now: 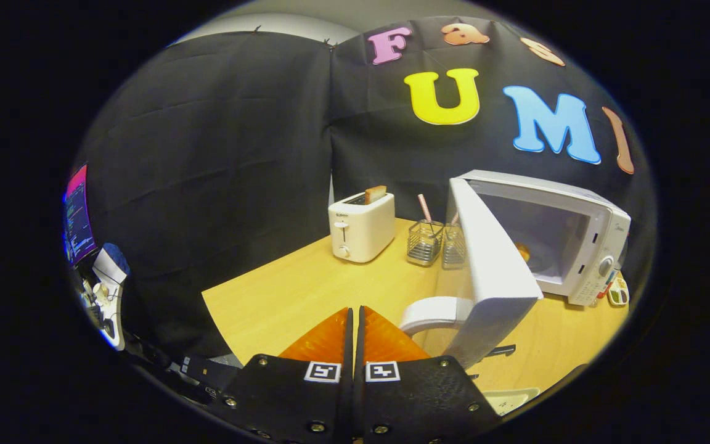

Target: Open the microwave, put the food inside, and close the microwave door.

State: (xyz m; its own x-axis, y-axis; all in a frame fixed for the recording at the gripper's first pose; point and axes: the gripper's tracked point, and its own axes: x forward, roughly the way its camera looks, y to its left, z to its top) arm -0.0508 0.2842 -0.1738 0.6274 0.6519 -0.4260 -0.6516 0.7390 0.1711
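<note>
The swung-out microwave door (490, 265) hides most of the microwave (552, 234) cavity, so the food (522, 251) inside is just an orange sliver past the door edge. One toaster (361, 227) with a slice up, two wire holders (424, 242) on the desk (281, 296). The tongs (355, 320) are pinched together on nothing, just left of the door handle (432, 311).

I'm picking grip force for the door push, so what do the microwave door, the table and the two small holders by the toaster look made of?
Microwave door: smooth white, probably plastic or painted metal, slight sheen, standing open.
Table: light wood-look top with faint grain, matte, perhaps laminate.
Holders: thin wire mesh, likely metal, see-through.
The gripper has its fingers shut together, holding nothing.
</note>
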